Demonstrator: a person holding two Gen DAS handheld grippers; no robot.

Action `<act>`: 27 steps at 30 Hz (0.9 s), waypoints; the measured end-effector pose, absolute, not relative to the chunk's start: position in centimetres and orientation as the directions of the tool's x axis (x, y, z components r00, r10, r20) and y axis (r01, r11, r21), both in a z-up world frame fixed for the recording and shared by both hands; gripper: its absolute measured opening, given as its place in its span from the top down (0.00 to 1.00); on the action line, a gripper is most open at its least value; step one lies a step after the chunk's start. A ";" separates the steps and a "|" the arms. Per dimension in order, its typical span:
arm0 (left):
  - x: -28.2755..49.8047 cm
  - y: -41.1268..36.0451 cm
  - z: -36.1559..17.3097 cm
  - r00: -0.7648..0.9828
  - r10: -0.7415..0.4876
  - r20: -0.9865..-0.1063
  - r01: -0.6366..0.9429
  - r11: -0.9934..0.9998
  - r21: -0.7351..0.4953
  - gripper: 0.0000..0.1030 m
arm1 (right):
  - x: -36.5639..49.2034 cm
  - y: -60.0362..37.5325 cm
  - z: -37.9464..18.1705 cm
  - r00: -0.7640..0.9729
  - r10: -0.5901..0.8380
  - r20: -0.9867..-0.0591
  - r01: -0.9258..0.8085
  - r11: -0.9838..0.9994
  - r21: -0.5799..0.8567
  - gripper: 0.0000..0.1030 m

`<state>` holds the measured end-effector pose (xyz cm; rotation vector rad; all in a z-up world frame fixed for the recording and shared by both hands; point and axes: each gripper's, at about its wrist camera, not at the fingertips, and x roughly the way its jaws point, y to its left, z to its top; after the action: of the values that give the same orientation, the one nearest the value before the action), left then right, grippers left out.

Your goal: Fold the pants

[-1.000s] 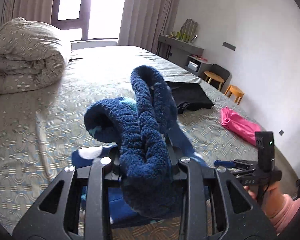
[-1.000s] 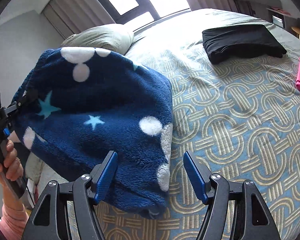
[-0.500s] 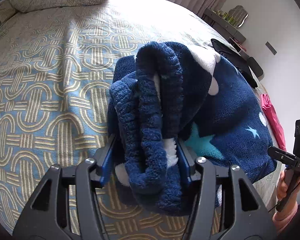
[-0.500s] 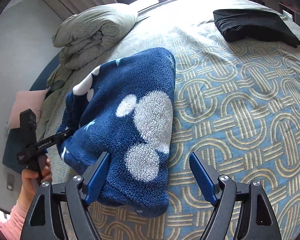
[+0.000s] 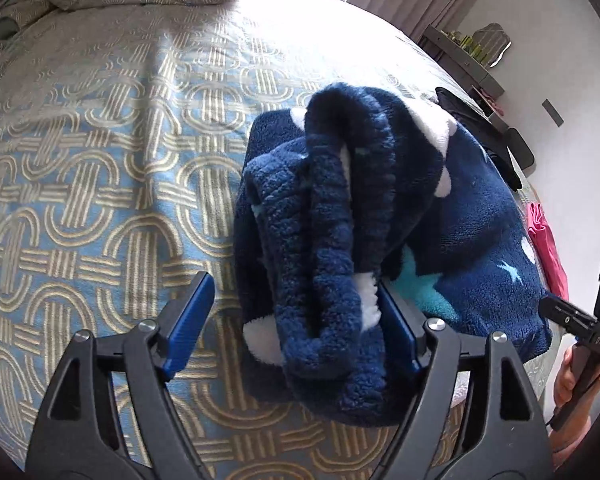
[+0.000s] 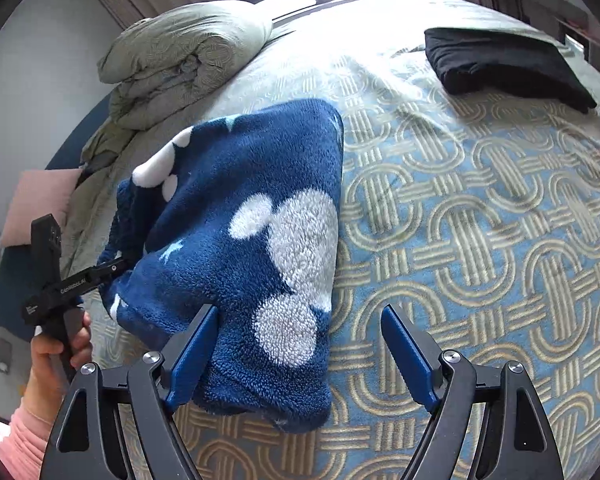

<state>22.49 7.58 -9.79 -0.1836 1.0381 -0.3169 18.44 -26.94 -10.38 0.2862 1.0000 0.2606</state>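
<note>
Bed [image 6: 480, 240] covered in a quilted spread – blue ground, tan interlocking loops. Beyond the pants [image 6: 252, 248], a rolled grey-green duvet [image 6: 180, 56] by the window; right of the pants, a folded black garment [image 6: 500, 64]. Pants lying folded on the bed – thick navy fleece, white blobs, pale stars. Left hand-held gripper [image 5: 296, 320] released, bunched waistband between its blue pads. Right hand-held gripper [image 6: 300, 354] spread wide over the fold's corner.
</note>
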 end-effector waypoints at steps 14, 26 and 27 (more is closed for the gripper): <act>27.0 1.2 -3.2 0.533 -0.399 -0.746 0.302 0.913 -0.273 0.40 | 25.7 -19.8 -6.3 0.571 0.392 -0.722 -0.252 0.920 0.300 0.91; 30.3 6.1 -11.8 0.449 -0.341 -0.826 0.159 0.940 -0.302 0.23 | 27.0 -19.7 -12.8 0.474 0.413 -0.778 -0.252 0.910 0.330 0.96; 30.0 6.0 -11.2 0.460 -0.334 -0.823 0.165 0.943 -0.290 0.23 | 26.6 -19.4 -12.4 0.480 0.399 -0.781 -0.263 0.915 0.306 0.95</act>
<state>30.02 5.97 -11.21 -0.1785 1.0498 -0.3087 26.64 -19.42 -12.44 0.1514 0.9914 0.4059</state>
